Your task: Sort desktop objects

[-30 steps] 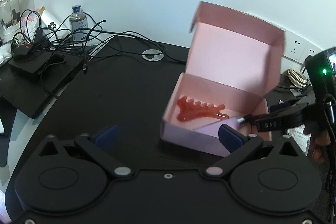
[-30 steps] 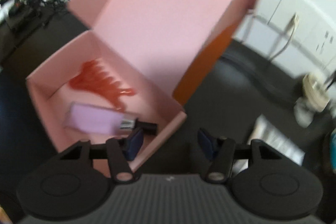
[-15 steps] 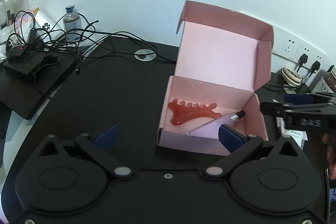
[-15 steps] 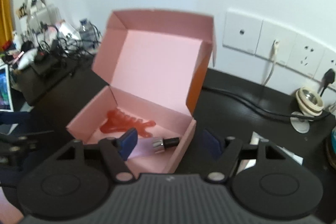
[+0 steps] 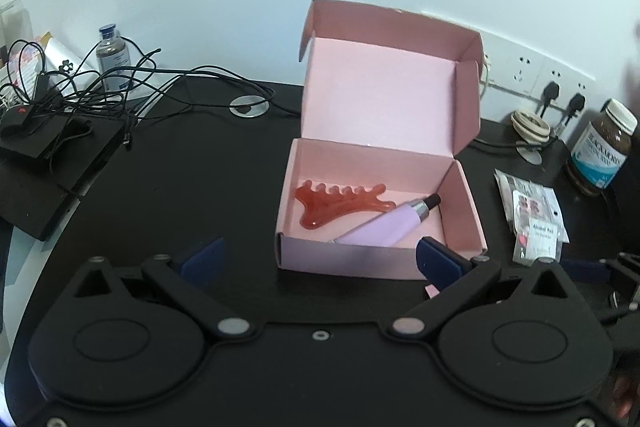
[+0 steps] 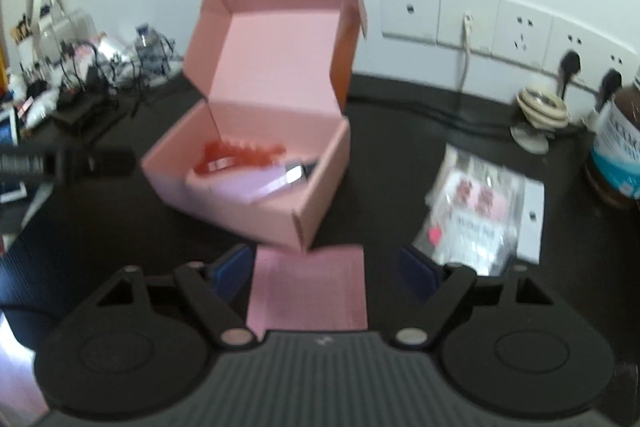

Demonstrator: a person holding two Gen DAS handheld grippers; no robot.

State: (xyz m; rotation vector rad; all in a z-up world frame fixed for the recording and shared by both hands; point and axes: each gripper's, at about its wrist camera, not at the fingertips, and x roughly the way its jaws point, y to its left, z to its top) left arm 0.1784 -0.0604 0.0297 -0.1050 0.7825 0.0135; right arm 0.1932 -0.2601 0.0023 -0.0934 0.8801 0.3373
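Note:
An open pink box [image 5: 380,259] stands mid-desk with its lid upright. Inside lie a red comb-shaped piece [image 5: 340,203] and a lilac tube [image 5: 384,227] with a black cap. My left gripper [image 5: 318,257] is open, with a finger on either side of the box's front wall and not touching it. My right gripper [image 6: 325,267] hangs right of and in front of the box [image 6: 256,199], its jaws opening. A flat pink sheet [image 6: 308,287] lies on the desk in the gap between its fingers, which are apart from it. The right gripper's blue finger [image 5: 584,269] shows at the edge of the left wrist view.
Clear sachets [image 6: 480,215] lie right of the box. A brown jar [image 6: 616,147] and a coiled cable [image 6: 542,107] sit by the wall sockets. Tangled cables, black boxes [image 5: 48,147] and a small bottle [image 5: 112,55] crowd the far left.
My right gripper has pulled back from the box toward the right and its jaws have widened. The lilac tube stays lying in the box. The left gripper has hardly moved.

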